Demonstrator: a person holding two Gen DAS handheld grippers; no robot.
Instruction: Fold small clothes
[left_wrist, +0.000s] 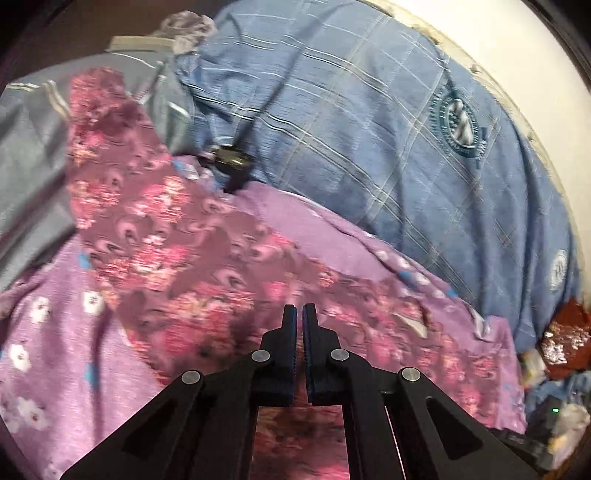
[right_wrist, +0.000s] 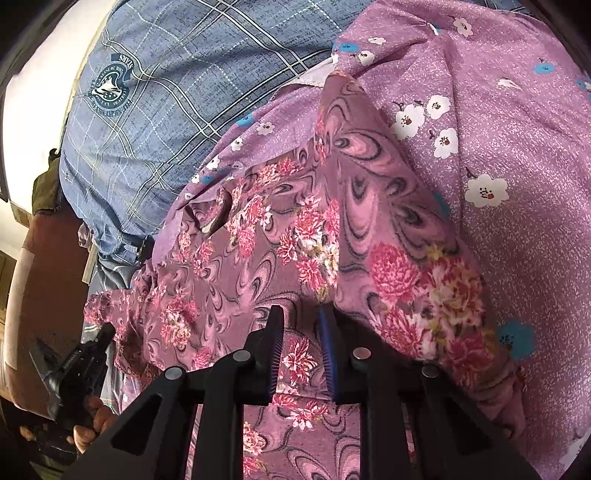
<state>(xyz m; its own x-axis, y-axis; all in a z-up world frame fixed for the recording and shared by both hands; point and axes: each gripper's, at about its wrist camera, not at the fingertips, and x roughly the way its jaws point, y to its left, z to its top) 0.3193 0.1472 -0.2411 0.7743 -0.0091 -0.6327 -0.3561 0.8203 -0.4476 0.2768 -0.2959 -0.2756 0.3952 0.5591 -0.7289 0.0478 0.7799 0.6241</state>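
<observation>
Black tool (left_wrist: 299, 314) hovers above floral garment (left_wrist: 192, 258) on purple flowered sheet (left_wrist: 48, 350).

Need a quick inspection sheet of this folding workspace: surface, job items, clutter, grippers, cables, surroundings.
Surface: lilac sheet with white flowers.
Job's things: mauve floral garment spread on the sheet, rumpled.
Clutter: blue checked pillow; grey cloth; red item by the pillow.
Grippers: left gripper shut, garment under it, grip unclear; right gripper slightly apart over a garment fold, contact unclear.
Cables: dark cord with connector lying on the pillow.
Surroundings: pale wall.
</observation>
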